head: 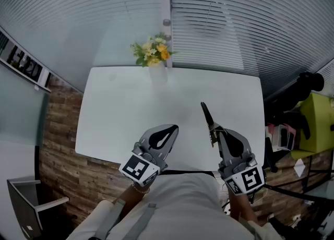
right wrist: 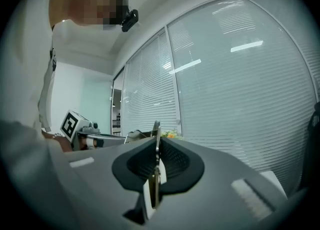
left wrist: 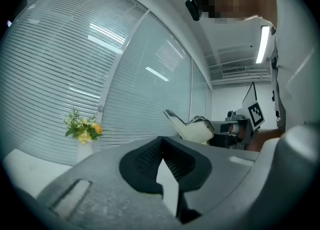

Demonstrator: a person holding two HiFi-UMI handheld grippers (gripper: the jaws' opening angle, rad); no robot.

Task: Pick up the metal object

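A thin dark metal object (head: 207,116) sticks forward and up out of my right gripper (head: 216,133), which is shut on its near end above the front right of the white table (head: 125,103). In the right gripper view the metal object (right wrist: 156,135) shows edge-on, pinched between the black pads (right wrist: 172,159). My left gripper (head: 171,128) hovers over the table's front edge, its jaws together with nothing in them. From the left gripper view its pads (left wrist: 145,159) meet at the tip, and the metal object (left wrist: 172,115) shows off to the right.
A small vase of yellow flowers (head: 152,52) stands at the table's far edge against the window blinds (head: 235,20). A yellow-green seat and dark clutter (head: 313,114) sit to the right. Wood flooring (head: 57,129) lies to the left.
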